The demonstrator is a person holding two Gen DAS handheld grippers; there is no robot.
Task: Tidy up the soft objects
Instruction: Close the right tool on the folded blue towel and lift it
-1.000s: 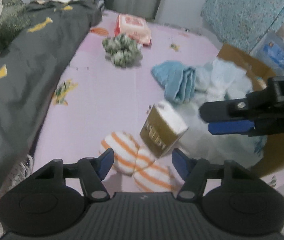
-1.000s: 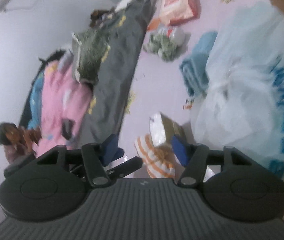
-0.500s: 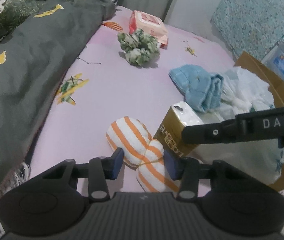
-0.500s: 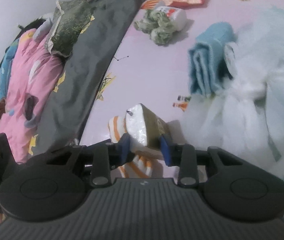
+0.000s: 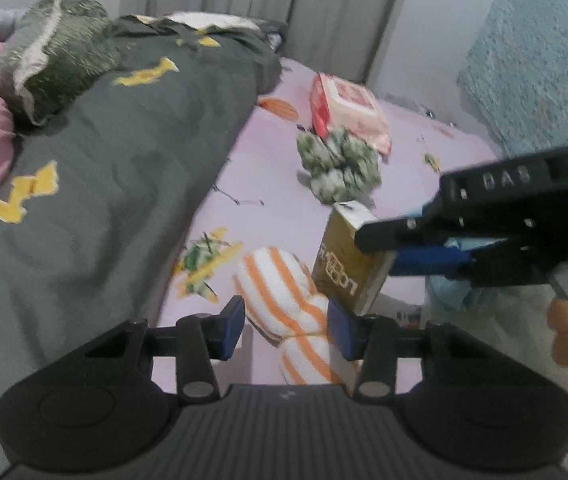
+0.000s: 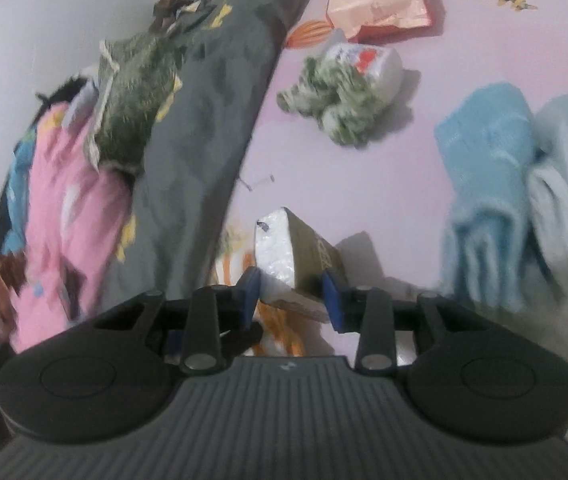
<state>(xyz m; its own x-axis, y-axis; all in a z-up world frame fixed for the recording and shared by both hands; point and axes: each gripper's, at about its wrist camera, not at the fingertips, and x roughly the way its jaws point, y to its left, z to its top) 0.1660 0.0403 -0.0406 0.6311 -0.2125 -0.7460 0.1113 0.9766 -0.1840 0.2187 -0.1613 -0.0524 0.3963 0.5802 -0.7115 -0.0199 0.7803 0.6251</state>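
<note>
My left gripper [image 5: 286,330] is shut on an orange-and-white striped soft toy [image 5: 280,296] on the pink bedsheet [image 5: 268,184]. My right gripper [image 6: 291,298] is shut on a gold tissue pack [image 6: 302,258] and holds it tilted just above the sheet; the pack also shows in the left wrist view [image 5: 346,262], right of the striped toy, with the right gripper [image 5: 380,246] clamped on it. A green-and-white fluffy bundle [image 5: 338,166] and a folded blue towel [image 6: 488,160] lie farther on.
A dark grey duvet [image 5: 104,184] with yellow shapes covers the left side of the bed. A pink wet-wipes pack [image 5: 348,110] lies at the far end. A white plastic bag [image 6: 564,184] sits right of the towel. A white bottle [image 6: 372,64] lies behind the green bundle.
Both grippers closed, the left on the striped toy and the right on the tissue pack. The tissue pack has been raised and tilted a little.
</note>
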